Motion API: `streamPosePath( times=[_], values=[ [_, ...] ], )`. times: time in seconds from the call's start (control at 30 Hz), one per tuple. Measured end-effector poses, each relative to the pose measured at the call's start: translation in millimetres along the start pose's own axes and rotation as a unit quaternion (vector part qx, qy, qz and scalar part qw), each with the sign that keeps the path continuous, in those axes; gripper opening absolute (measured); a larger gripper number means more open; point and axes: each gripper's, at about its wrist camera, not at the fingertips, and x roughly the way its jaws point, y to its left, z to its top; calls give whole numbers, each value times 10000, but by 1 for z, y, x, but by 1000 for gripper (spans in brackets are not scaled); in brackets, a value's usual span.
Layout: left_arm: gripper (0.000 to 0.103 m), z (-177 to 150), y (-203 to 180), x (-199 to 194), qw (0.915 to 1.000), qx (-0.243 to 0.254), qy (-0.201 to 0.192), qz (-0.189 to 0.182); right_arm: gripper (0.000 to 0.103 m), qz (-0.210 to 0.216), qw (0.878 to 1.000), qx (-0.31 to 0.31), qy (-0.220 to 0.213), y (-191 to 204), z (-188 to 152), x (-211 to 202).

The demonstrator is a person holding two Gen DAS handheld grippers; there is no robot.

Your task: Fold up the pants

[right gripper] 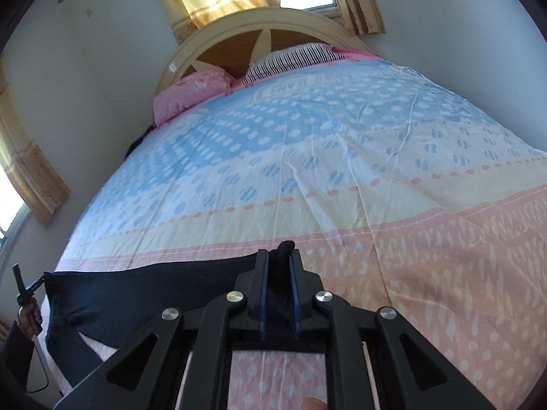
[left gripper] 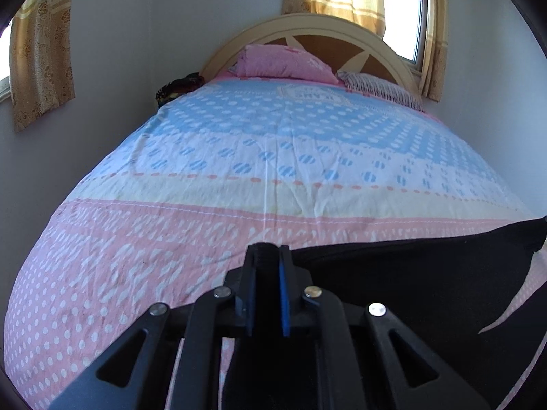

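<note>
Two tools, left tool point(left gripper: 268, 256), right tool point(right gripper: 280, 256), each pinching one pants point(left gripper: 410, 273)

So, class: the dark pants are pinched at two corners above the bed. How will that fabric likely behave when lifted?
The pants are probably floppy: they sag between the left gripper and right gripper. Likely light, since a small pinch holds them. They may drag on the bedsheet.
</note>
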Motion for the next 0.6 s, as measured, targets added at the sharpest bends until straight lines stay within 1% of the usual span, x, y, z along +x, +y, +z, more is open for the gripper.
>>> streamPosePath(
  times=[0.2,0.3,0.37,0.47,0.5,0.53,0.6],
  values=[
    [12,-17,9,-38,9980,-284,-369,-435,10,410,9981,-57,-463,2,-38,-72],
    [12,-32,16,-55,9961,-425,-461,-617,10,501,9971,-7,-568,-2,-62,-103],
    [12,-43,18,-64,9952,-468,-466,-726,10,523,9973,37,-510,-6,-78,-115],
    [12,-60,23,-72,9952,-431,-408,-782,9,432,9984,78,-359,-15,-101,-125],
    [12,-67,24,-73,9951,-420,-383,-808,8,376,9988,97,-296,-21,-107,-126],
    [12,-73,25,-74,9952,-424,-350,-815,2,294,9992,139,-253,-25,-113,-129],
    [12,-85,29,-72,9949,-450,-249,-865,2,233,9993,254,-134,-36,-125,-132]
  ],
)
